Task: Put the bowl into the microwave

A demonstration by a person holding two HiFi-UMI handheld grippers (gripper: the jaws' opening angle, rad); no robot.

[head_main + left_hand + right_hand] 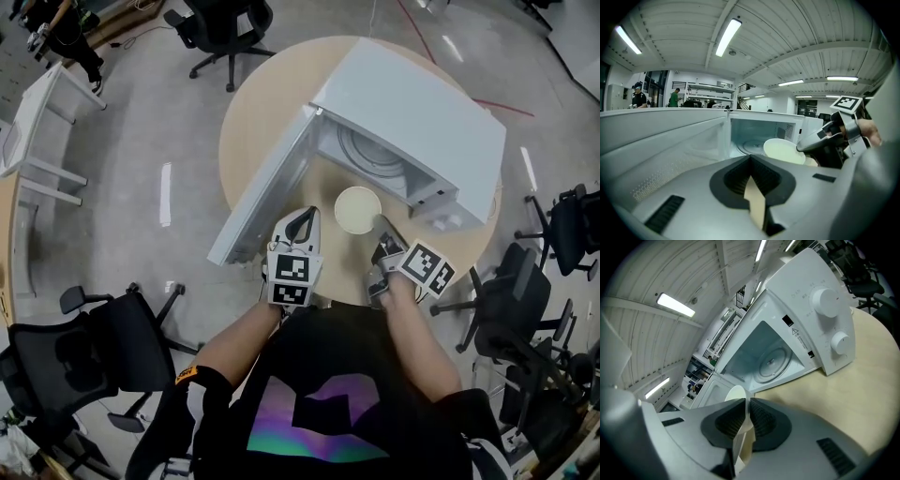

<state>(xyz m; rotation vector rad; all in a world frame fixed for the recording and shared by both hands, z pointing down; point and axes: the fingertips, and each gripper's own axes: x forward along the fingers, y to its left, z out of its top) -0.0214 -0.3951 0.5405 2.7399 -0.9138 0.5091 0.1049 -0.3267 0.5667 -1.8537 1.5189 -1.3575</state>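
The right gripper [382,225] was clenched on the near right rim of the bowl [357,208]. Its own view showed the pale rim pinched between the two dark pads of the right gripper [744,401], with the bowl [735,392] rising behind them. The left gripper [302,223] was closed too, its jaws together at the tips and holding nothing. It sat just left of the bowl, beside the lower edge of the open door [264,187].

Everything stood on a round wooden table [251,122] on a grey floor [169,131], with black office chairs [94,349] around it. The white microwave [424,112] sat across the table, its door swung wide to the left and the glass turntable [370,155] visible inside. The right gripper view showed two round knobs [825,302] on its front panel. Long ceiling lights [727,35] ran overhead.

The bowl was round and cream-coloured, mouth facing up. It was just in front of the microwave's opening, still outside it. From the left gripper [751,159], the bowl [782,150] appeared slightly tipped. I could not tell whether it rested on the table or hung just above it.
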